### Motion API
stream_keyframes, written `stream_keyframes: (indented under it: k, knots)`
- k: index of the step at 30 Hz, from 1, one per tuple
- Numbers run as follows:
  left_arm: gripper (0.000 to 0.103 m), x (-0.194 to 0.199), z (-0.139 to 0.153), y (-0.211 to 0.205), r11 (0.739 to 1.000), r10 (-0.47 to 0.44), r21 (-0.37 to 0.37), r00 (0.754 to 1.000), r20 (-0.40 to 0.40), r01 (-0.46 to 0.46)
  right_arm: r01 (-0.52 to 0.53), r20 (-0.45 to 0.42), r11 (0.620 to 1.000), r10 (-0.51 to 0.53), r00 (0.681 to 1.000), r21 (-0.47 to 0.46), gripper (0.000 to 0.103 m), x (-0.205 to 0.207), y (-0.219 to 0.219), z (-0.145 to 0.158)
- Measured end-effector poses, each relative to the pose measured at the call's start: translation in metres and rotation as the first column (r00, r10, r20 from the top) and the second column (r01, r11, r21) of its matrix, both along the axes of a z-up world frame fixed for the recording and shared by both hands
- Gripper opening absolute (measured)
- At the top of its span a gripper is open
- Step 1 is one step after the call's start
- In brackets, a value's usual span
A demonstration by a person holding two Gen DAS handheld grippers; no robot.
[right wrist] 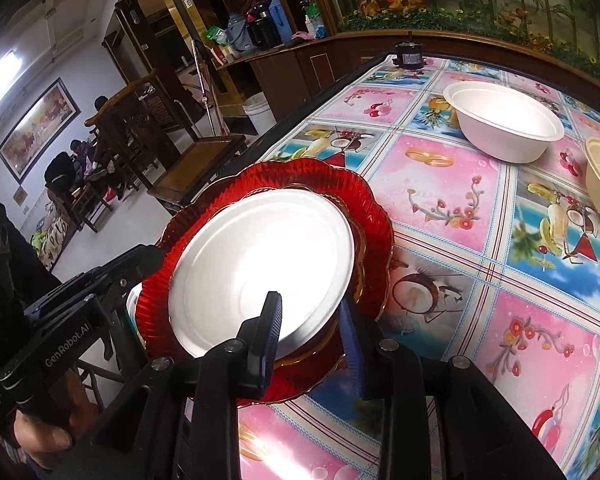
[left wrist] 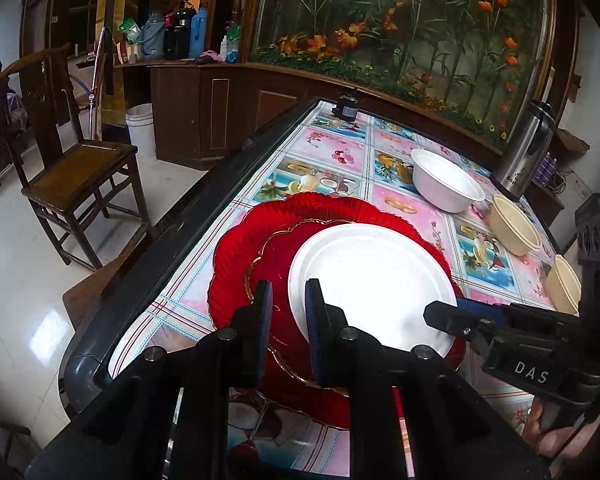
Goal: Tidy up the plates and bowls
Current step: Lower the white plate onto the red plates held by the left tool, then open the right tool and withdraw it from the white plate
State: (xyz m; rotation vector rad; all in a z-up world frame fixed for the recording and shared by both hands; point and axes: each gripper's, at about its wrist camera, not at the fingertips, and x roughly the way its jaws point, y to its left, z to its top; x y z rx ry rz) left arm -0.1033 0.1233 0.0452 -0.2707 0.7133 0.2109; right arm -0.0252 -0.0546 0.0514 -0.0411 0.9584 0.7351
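Straddling the near rim of the smooth white round plate [right wrist: 260, 264], the right gripper [right wrist: 311, 316] is holding its black ribbed fingers [right wrist: 271, 320] narrowly parted, one above the plate and one below its edge; whether they are actually pinching it I cannot tell. The left gripper [left wrist: 288, 304] is hovering just over the plate's opposite rim, its flat pads narrowly apart and gripping nothing visible. That white plate is lying on a small red scalloped plate with a gold edge [left wrist: 276, 252], which is sitting inside a larger ribbed red glass plate [left wrist: 236, 248], all stacked near the table's edge on a glossy pink fruit-print tablecloth [right wrist: 451, 184]. Farther back, a deep white bowl [right wrist: 503, 120] and two cream ribbed bowls [left wrist: 515, 228] are standing apart, near a steel thermos [left wrist: 527, 152].
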Motion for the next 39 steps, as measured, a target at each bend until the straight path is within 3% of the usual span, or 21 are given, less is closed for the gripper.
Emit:
stream_keyframes:
  k: [9,14,16,18,21,32,39]
  knots:
    - [0.014,-0.002,0.006,-0.001,1.0,0.004,0.009,1.0,0.014,-0.004,0.032,0.04,0.999,-0.032,0.999,0.002,0.03,0.001,-0.006,0.005]
    - [0.014,-0.005,0.008,-0.001,1.0,-0.001,0.013,1.0,0.014,0.001,-0.048,-0.002,0.999,0.048,0.999,0.0,0.029,0.002,0.01,-0.005]
    - [0.014,-0.005,0.01,0.0,1.0,0.005,0.016,1.0,0.015,-0.005,-0.082,-0.013,0.997,0.081,0.997,-0.014,0.036,-0.001,0.011,-0.006]
    - [0.014,-0.004,0.011,0.0,1.0,0.006,0.009,1.0,0.019,-0.007,-0.08,0.016,0.997,0.08,0.997,-0.01,0.051,-0.005,0.007,0.0]
    - [0.014,-0.004,0.012,-0.003,1.0,-0.002,0.005,1.0,0.022,0.002,-0.069,0.044,0.998,0.068,0.997,0.014,0.053,-0.01,-0.006,0.01]
    - [0.014,0.008,0.02,-0.048,0.993,-0.113,0.036,0.994,0.004,0.113,0.082,0.042,0.988,-0.088,0.995,0.131,0.053,-0.004,-0.088,0.028]
    - [0.014,0.02,0.028,-0.104,0.966,-0.25,0.063,0.968,-0.031,0.251,0.231,0.045,0.951,-0.245,0.969,0.208,0.053,0.005,-0.177,0.04]
